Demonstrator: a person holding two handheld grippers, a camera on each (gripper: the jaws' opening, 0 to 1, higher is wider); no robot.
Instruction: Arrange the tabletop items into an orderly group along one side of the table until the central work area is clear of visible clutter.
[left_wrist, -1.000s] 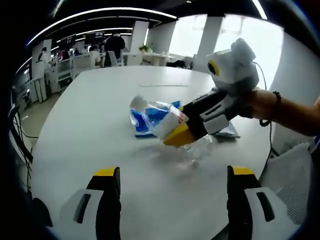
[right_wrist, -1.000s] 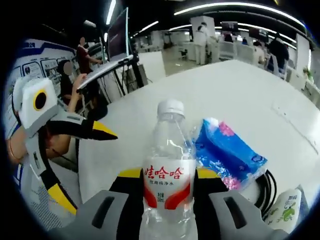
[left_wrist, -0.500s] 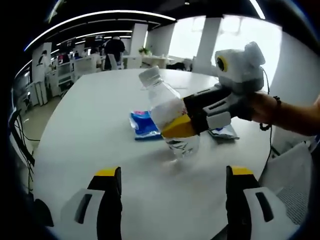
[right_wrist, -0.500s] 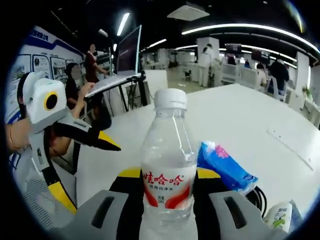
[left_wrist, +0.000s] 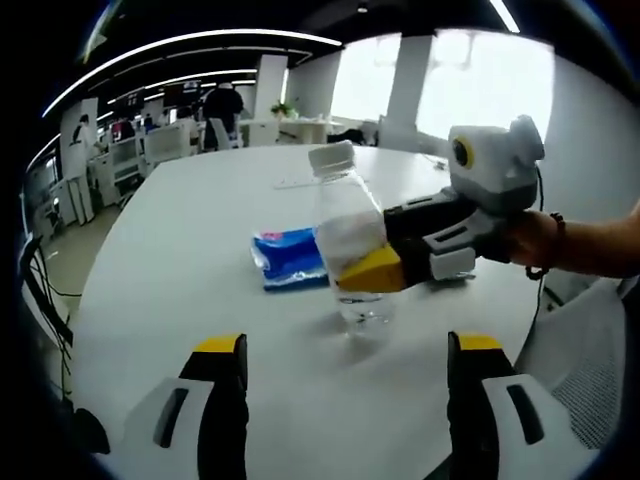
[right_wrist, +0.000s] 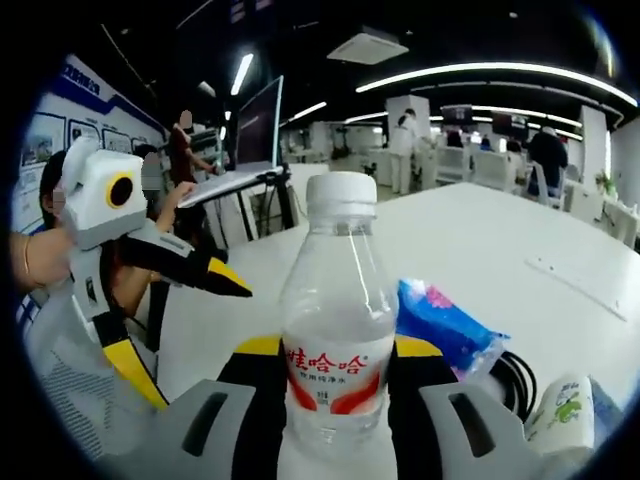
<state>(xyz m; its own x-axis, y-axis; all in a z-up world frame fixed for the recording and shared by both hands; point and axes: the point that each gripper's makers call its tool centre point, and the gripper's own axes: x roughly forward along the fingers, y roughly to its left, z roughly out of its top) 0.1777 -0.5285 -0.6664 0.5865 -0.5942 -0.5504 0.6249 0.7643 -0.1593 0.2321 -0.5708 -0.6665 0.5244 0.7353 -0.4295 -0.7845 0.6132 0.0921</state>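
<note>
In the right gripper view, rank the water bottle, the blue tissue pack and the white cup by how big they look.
1. Water bottle, though it sits nearest the camera.
2. Blue tissue pack.
3. White cup, partly cut off at the edge, so its true size is unsure.

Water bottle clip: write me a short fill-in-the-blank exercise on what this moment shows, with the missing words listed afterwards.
1. The right gripper is shut on the clear ____.
2. The bottle's cap is ____ in colour.
3. The packet lying on the table behind the bottle is mostly ____.
4. The left gripper has its jaws ____ and holds nothing.

Missing words: bottle; white; blue; open
</note>
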